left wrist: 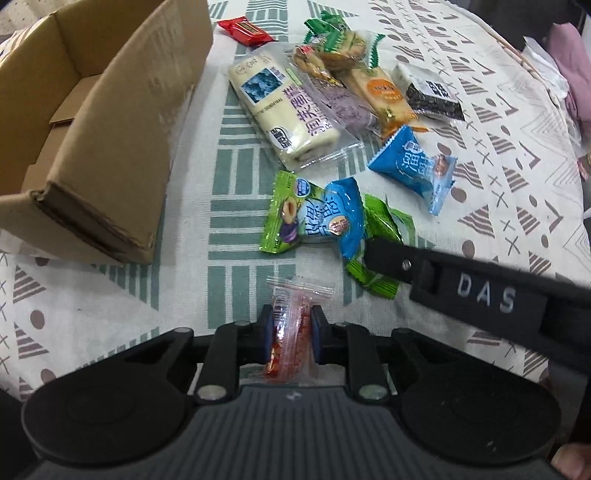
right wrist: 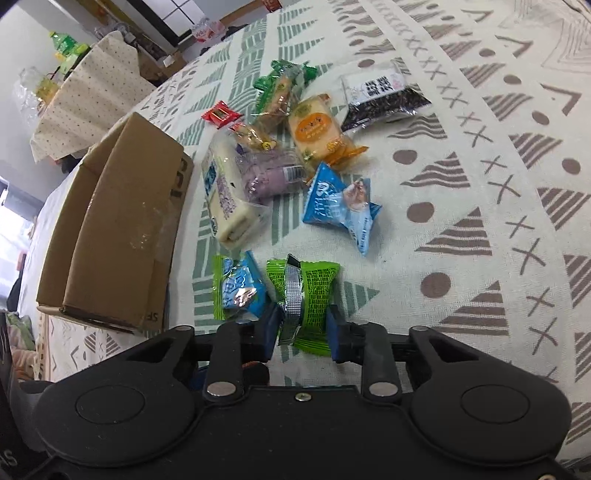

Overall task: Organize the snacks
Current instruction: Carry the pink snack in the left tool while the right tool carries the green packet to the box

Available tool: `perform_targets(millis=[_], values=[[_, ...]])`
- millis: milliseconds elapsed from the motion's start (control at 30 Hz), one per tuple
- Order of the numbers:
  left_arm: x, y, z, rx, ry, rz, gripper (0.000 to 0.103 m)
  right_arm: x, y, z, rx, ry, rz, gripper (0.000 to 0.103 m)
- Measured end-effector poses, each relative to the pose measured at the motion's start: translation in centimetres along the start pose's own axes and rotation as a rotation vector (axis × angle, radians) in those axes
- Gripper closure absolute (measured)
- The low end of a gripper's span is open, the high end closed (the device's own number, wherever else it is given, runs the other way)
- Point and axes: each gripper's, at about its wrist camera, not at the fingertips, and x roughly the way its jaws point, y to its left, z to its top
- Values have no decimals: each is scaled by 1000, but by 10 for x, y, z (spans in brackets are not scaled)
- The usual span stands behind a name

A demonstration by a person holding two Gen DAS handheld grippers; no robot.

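the left gripper (left wrist: 291,334) is clamped on a clear red-filled snack packet (left wrist: 290,332), just above the patterned cloth (left wrist: 498,206). the right gripper (right wrist: 301,332) pinches a green snack packet (right wrist: 306,295) lying beside the blue-green packet (right wrist: 238,286). the cardboard box (left wrist: 110,147) stands open to the left of the snack pile.

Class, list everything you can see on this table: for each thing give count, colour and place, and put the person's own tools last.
Box: 1, brown cardboard, open, left of the snacks.
Cake roll: 1, cream, beside the box.
Purple snack: 1, clear wrap, against the cake roll.
Orange pack: 1, mid pile.
Black pack: 1, far right.
Red pack: 1, far end.
Blue packs: 2, near middle.
Cloth: 1, patterned white, under everything.
Left claw: shut on red candy.
Right claw: shut on green pack.
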Motion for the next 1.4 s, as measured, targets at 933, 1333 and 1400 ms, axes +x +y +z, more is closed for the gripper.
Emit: perform_targets(millis=[933, 1333, 1400], values=[[-110, 27, 16, -36, -219, -63, 85, -84, 32, 2, -27, -185, 38, 79], [-140, 63, 31, -92, -294, -75, 85, -89, 72, 13, -76, -221, 95, 78], [-143, 72, 34, -103, -301, -74, 85, -87, 80, 15, -84, -223, 101, 78]])
